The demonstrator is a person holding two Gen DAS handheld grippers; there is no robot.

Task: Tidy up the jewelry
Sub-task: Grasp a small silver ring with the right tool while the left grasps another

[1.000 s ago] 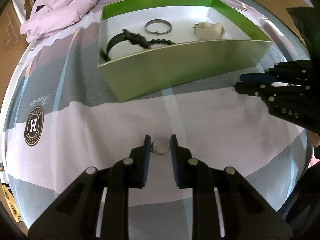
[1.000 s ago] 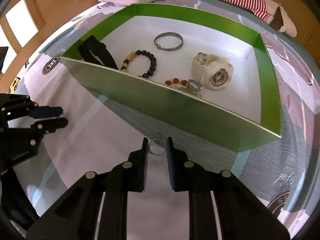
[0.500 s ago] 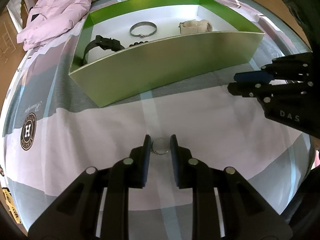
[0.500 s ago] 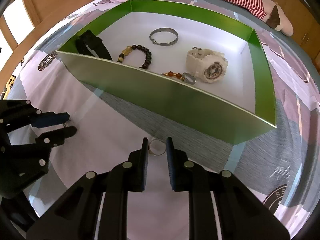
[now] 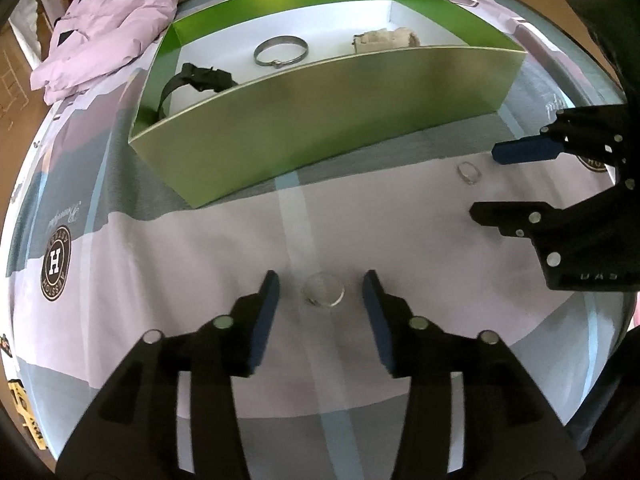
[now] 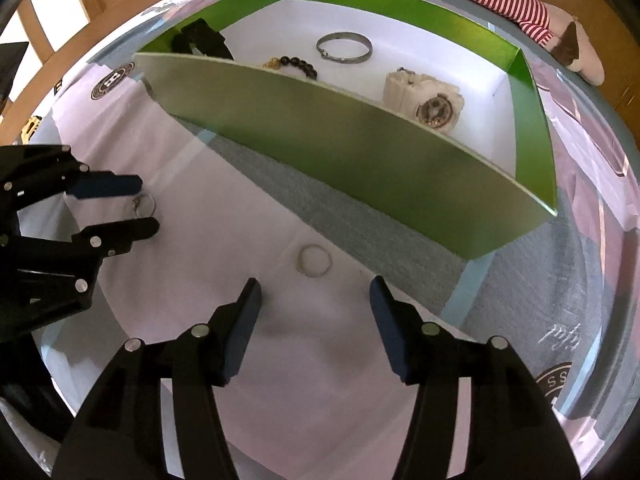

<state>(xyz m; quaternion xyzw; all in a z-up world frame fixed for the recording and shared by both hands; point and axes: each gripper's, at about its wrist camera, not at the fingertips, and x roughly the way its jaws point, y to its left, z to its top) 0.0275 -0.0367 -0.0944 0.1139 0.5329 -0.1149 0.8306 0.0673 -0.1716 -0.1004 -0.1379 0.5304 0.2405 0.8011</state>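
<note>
1. Left claw (image 5: 320, 292) is released, jaws opening; a thin ring (image 5: 323, 290) lies flat on the bed sheet (image 5: 200, 248) btw. the fingers, not touched.
2. Right claw (image 6: 315, 294) is also released, jaws opening; a 2nd ring (image 6: 314, 260) lies on the sheet just in front of its tips, apart from them.
3. Green box (image 6: 352, 140) stands behind both rings, w/ a white watch (image 6: 424, 98), silver bangle (image 6: 344, 48), dark bead bracelet (image 6: 298, 66) and black watch (image 5: 200, 80) inside.
4. Pink clothes (image 5: 112, 28) lie far left.
</note>
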